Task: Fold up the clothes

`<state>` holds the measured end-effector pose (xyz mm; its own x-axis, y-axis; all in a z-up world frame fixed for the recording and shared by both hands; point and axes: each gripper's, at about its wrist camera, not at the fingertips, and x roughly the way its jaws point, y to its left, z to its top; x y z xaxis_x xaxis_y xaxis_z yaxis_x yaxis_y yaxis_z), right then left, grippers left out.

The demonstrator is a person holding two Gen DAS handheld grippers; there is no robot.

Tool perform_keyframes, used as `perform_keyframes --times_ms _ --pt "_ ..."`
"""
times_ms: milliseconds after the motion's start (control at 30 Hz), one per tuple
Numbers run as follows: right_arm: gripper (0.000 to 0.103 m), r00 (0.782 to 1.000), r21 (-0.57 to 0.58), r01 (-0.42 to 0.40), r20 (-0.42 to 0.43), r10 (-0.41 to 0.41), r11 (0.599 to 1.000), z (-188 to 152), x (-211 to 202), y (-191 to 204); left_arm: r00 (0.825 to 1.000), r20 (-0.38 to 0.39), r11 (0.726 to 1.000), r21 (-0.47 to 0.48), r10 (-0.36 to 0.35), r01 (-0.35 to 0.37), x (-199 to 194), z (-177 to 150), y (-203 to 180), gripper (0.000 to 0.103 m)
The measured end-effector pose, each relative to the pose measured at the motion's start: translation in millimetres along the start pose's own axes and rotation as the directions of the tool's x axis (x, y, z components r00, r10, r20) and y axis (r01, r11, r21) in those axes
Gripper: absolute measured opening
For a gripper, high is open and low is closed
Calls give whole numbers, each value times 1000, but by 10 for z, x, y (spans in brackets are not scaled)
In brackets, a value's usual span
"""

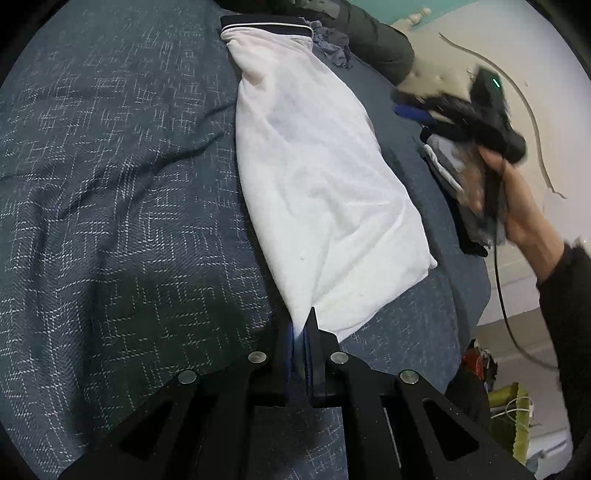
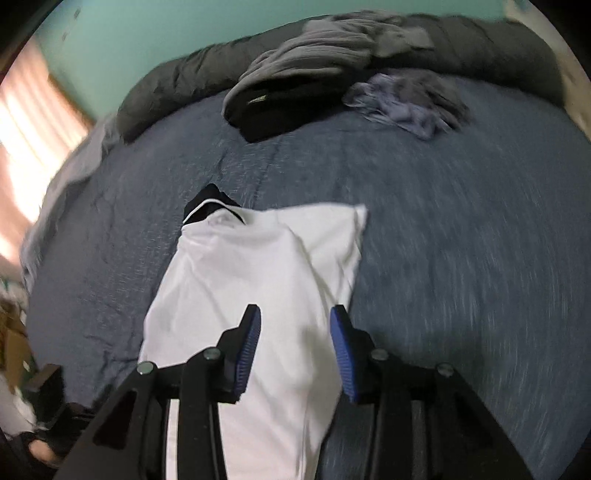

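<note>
A white shirt (image 1: 314, 166) with a dark, white-striped collar (image 1: 264, 28) lies folded lengthwise on the blue patterned bedspread (image 1: 110, 184). My left gripper (image 1: 308, 325) is shut on the shirt's near hem corner, and the cloth puckers toward its tips. In the right wrist view, the same shirt (image 2: 251, 266) runs away from me with its collar (image 2: 210, 206) at the far end. My right gripper (image 2: 295, 325) hovers open over the shirt, its blue pads (image 2: 341, 350) apart and nothing pinched. A person's hand (image 1: 517, 206) carries that gripper, blurred, at the bed's right side.
A stack of folded clothes (image 1: 447, 173) sits by the bed's right edge. At the back lie a rolled dark duvet (image 2: 480, 44), a grey garment pile (image 2: 314, 55), a black garment (image 2: 266, 118) and a crumpled blue-grey cloth (image 2: 406, 99). Floor clutter (image 1: 509, 406) lies beyond the edge.
</note>
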<state>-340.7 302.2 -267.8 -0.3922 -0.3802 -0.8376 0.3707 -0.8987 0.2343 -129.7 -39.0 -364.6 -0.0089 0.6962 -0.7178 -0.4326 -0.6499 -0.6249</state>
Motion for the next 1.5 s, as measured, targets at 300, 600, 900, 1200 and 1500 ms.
perform_keyframes --times_ms 300,600,900,1200,1500 --pt "37 997 -104 50 -51 -56 993 334 599 77 1000 7 1000 2 -24 24 23 24 53 5" --pt "1 993 -89 116 34 -113 989 430 589 1 1000 -7 1000 10 -19 19 107 -23 11 5" --pt "1 986 -59 156 -52 -159 986 453 777 -70 1000 -7 1000 9 -18 19 90 -56 10 5" --pt "48 987 -150 142 91 -129 978 762 308 368 1000 -5 1000 -1 -25 25 21 -59 100 5" --pt "48 997 -448 71 -2 -80 891 963 676 1403 1000 2 1000 2 -23 23 -11 -74 128 5"
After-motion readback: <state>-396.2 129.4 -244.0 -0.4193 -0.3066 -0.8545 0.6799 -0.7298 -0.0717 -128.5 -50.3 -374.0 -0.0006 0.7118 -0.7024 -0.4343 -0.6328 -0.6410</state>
